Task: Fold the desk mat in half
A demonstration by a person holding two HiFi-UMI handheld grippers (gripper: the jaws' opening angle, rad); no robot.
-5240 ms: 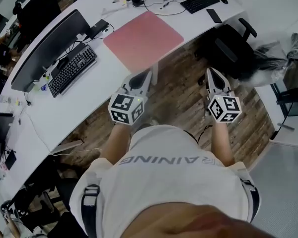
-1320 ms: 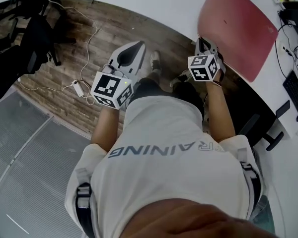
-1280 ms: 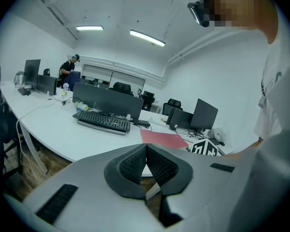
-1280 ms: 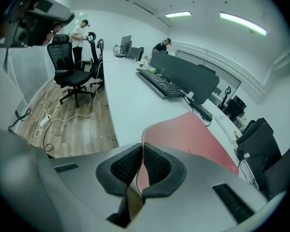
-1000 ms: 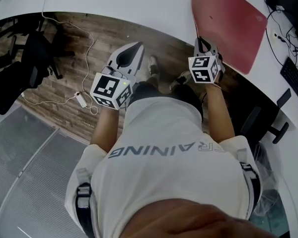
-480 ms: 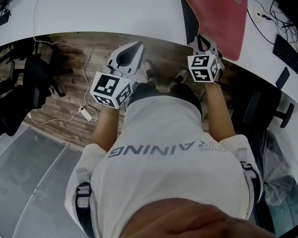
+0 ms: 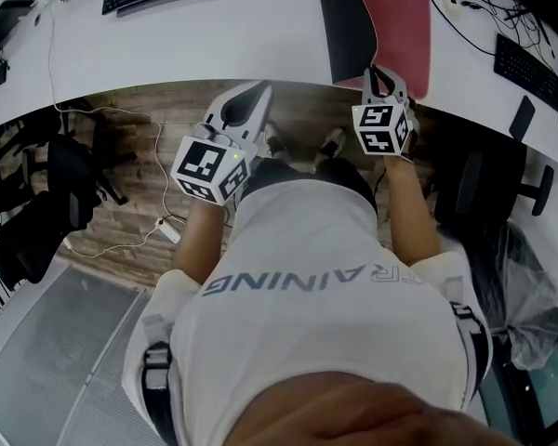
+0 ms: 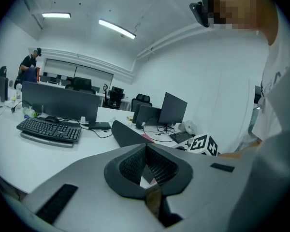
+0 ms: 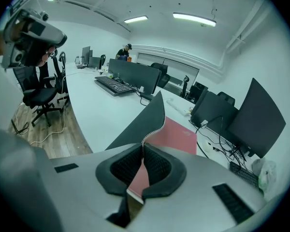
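At the left of the head view, your left tool sits by the near rim of the white surface, well apart from the work. Its own view shows the pads pressed together at the tips with nothing pinched.

Right of centre, at the top of that frame, the desk mat lies on the surface. Its left part is turned up, so a dark band of underside shows beside the red top face.

Just below it, your right tool is clamped on the mat's near edge. In the right gripper view the red sheet runs straight between the pads, and the dark flap rises in a soft curve to the left of the face that lies flat.

I judge that the fold has begun but is far from done: one edge is lifted and nothing is yet laid over. The next move calls for carrying the pinched edge across to the opposite edge, squaring the two and lowering it flat. Your free left tool could take the other near corner so the flap travels evenly.

The mat looks thin and limp, with a pale line along its rim, so expect it to sag and buckle if it is held at one point only.
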